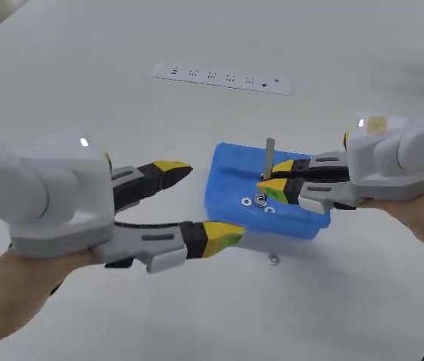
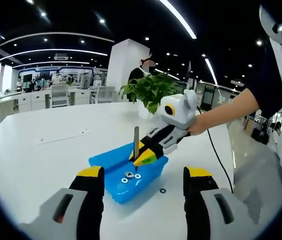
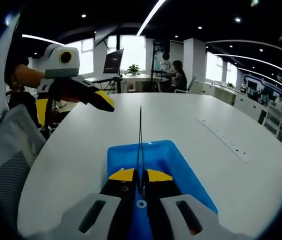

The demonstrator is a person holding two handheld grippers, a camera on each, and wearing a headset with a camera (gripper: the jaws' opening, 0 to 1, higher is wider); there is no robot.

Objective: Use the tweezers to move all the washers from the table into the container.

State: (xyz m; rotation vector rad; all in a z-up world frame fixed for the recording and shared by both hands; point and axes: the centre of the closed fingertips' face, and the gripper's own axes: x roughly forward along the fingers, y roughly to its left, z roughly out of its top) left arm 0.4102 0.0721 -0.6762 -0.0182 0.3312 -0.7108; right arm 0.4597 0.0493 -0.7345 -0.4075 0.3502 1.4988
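Seemingly mid-drop, the right gripper pinches the tweezers over the container while the left gripper hangs spread; next probably means tweezing the lone washer off the table

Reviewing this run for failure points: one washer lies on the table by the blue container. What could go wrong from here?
The small metal washer lies flat on the white table beside the blue plastic container; the thin metal tweezers might flick it away.
The tweezers stand upright in the right gripper's shut jaws; tilting them down may make them slip.
The open left gripper, close by, could nudge the container.
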